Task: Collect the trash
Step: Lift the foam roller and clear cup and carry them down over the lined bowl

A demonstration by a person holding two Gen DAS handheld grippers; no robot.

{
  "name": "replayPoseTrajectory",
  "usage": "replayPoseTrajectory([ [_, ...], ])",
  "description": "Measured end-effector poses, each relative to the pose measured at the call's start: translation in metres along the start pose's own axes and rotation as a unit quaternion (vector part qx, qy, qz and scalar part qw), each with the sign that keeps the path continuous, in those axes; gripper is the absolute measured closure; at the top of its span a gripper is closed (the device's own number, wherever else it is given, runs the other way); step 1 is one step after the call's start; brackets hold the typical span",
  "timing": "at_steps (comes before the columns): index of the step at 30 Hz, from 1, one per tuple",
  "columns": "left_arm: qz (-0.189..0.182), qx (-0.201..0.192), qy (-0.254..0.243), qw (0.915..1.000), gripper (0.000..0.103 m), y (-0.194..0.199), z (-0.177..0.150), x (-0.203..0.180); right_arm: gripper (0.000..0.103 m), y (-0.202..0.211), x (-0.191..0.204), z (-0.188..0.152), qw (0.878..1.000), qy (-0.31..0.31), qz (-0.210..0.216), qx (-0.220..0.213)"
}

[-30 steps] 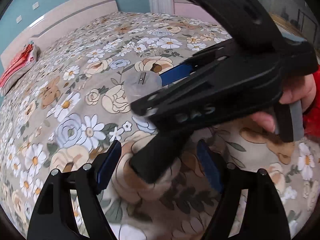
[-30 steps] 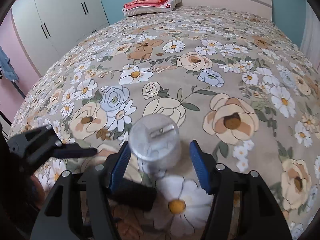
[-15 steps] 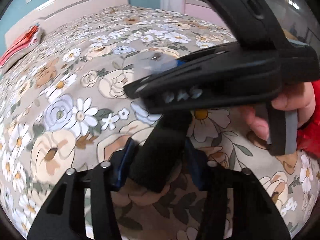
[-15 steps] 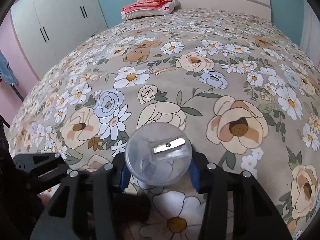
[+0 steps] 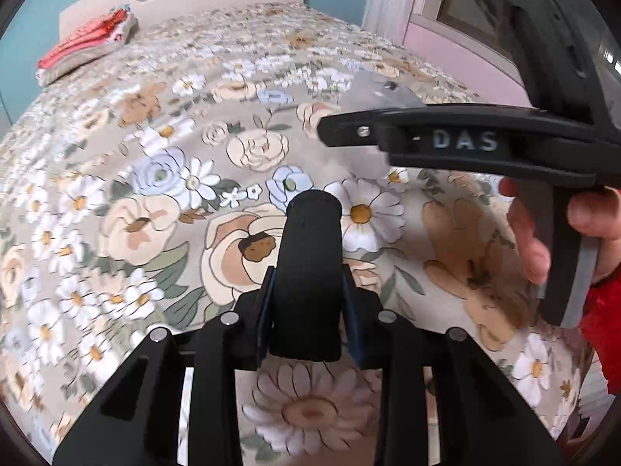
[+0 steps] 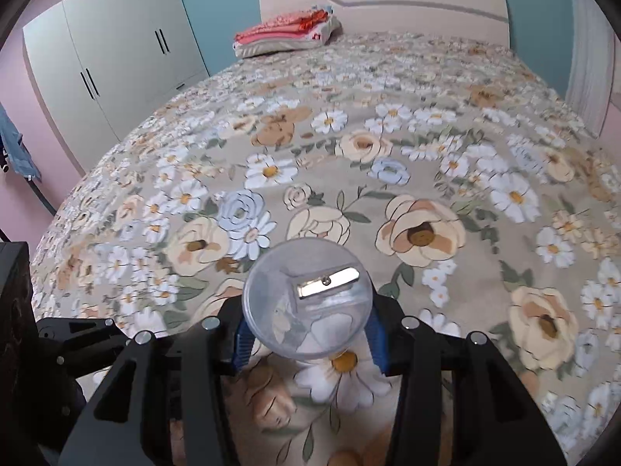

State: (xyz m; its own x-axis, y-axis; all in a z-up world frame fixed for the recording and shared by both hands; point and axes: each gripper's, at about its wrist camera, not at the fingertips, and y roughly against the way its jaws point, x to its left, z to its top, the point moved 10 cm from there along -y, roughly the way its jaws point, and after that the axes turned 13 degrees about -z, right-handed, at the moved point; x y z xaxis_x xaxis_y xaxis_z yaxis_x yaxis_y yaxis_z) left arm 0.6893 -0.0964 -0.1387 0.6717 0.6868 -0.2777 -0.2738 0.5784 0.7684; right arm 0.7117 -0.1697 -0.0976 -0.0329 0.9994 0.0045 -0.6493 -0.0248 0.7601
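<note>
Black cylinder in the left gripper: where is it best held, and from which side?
Across its round sides near the lower end, coming along its length from behind. The black cylinder points away from the left gripper, whose blue pads already flank its curved wall; the flat far end offers nothing to pinch.

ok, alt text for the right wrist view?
The right gripper is shut on a clear round pencil sharpener, its metal blade facing the camera, above a floral bedspread. Folded red bedding lies by the headboard, near white wardrobes.
</note>
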Motion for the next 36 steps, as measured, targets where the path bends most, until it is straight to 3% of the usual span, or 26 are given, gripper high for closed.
replayPoseTrajectory([
  [5,0.028,-0.02,0.026,0.9991,0.071,0.043,0.003,-0.018,0.053,0.054,-0.003,0.003,1.0,0.0,-0.004,-0.018],
  [20,0.106,-0.088,0.031,0.9899,0.071,0.182,-0.006,-0.109,0.053,0.231,-0.016,-0.022,0.996,0.005,-0.011,-0.086],
  [30,0.155,-0.127,0.063,0.9777,0.071,0.26,-0.041,-0.156,0.053,0.325,-0.002,-0.057,0.992,0.026,-0.005,-0.119],
  [36,0.166,-0.156,0.077,0.9706,0.071,0.309,-0.057,-0.185,0.053,0.383,0.003,-0.076,0.988,0.04,-0.002,-0.147],
])
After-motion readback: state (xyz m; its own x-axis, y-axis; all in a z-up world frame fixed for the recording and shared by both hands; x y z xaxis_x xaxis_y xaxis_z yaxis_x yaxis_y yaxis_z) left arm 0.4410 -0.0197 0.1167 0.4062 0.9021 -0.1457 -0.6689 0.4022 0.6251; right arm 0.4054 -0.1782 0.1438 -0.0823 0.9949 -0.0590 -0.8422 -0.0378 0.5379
